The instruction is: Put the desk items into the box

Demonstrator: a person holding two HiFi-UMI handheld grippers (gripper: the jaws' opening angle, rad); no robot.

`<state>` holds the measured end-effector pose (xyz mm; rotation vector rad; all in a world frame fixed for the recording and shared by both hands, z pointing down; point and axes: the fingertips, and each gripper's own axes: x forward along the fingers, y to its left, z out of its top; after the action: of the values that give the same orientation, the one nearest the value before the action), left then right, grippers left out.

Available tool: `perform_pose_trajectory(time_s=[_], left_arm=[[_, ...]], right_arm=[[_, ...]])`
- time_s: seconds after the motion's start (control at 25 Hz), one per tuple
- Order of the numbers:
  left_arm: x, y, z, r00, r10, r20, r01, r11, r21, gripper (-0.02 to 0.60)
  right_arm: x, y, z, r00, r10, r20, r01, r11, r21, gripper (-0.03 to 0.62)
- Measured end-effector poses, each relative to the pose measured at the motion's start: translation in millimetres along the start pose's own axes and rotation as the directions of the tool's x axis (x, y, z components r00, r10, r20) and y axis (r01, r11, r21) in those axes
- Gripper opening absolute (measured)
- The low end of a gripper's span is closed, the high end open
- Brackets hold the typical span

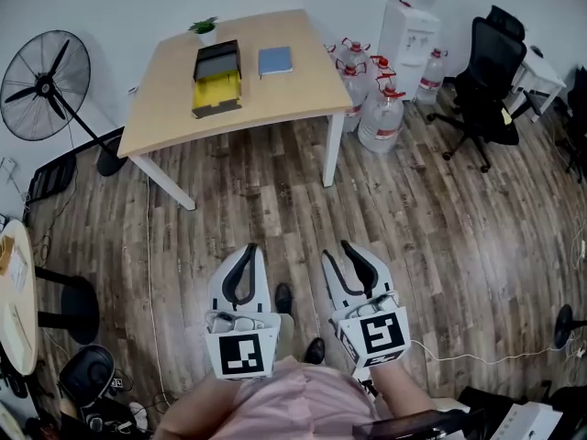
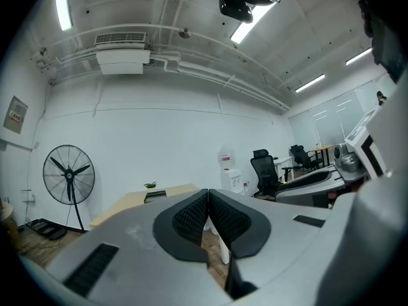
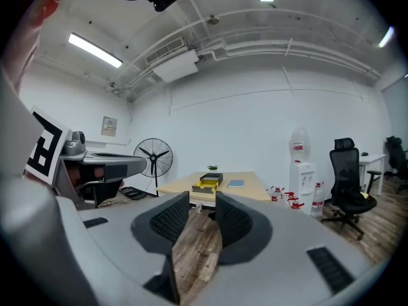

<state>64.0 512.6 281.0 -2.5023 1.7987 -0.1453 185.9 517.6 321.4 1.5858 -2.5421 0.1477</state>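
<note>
Standing well apart from the desk (image 1: 165,99), the person holds both claws low and close to the body, over bare wooden floor. The left gripper (image 1: 246,262) is clenched on nothing, its pads pressed together; the right gripper (image 1: 356,266) is released, with a narrow gap showing floor. The box (image 1: 217,79) lies far ahead and slightly left on the desk, its long axis running near to far. The blue notebook (image 1: 275,60) sits just right of it and the small plant (image 1: 205,29) at its far end. In the right gripper view the desk stands straight beyond the jaws. Neither claw is clearly nearer; the coming move is probably a walk forward.
</note>
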Motion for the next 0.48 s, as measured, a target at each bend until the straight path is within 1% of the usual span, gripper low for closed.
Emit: perform_pose_trajectory(time_s=[0.2,0.48], left_arm=[[66.0,38.4,-7.2,1.000,0.008,0.005,-0.008,1.000,-0.008,0.012],[148.7,102.0,-3.5,0.999,0.005,0.036,-0.005,1.000,0.002,0.012]], right_arm=[[71.5,-20.8,5.2,1.000,-0.006,-0.008,0.006,1.000,-0.002,0.129],[177.4,-36.4,32.1,1.000,-0.010,0.020,0.010,1.000,-0.024,0.127]])
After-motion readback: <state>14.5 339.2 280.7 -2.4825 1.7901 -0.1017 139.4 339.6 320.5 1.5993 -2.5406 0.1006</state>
